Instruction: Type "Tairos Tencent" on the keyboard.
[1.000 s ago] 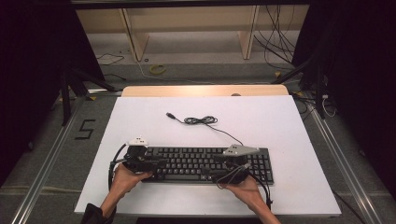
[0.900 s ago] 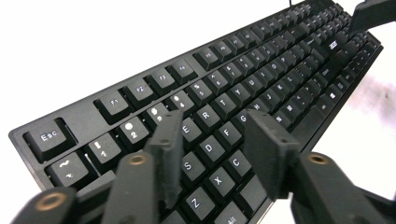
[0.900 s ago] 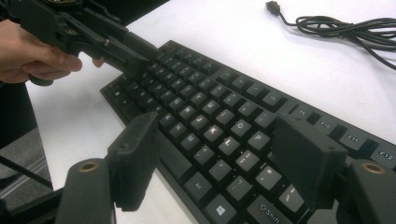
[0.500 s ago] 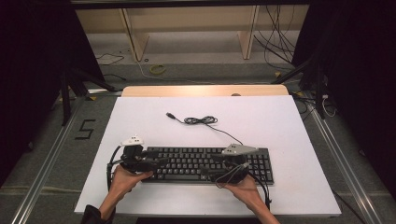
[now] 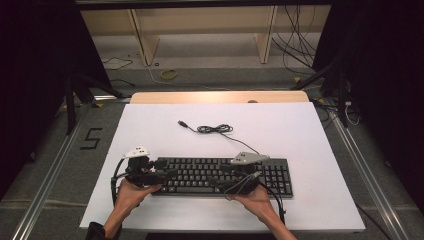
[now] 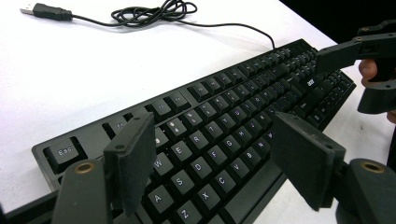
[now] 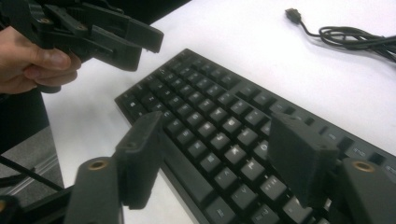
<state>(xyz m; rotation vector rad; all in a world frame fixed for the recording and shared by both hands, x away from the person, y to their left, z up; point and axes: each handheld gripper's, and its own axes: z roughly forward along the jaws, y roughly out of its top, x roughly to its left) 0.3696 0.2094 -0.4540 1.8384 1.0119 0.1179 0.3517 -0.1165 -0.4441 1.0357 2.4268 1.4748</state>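
Observation:
A black keyboard lies flat near the front of the white table. Its thin cable is coiled behind it and ends in a USB plug. My left gripper hovers over the keyboard's left end. Its jaws have just been opening and stand open above the letter keys, gripping nothing. My right gripper is over the right half of the keyboard and points left. Its jaws have just been closing a little but are still open over the keys, with nothing held.
A wooden board borders the table's far edge. Beyond it are wooden shelf legs and loose cables on the floor. A taped "5" marks the floor at left. Metal rails run along both sides of the table.
The left gripper has shifted slightly left at the keyboard's end. The keyboard, its cable and the right hand look unchanged.

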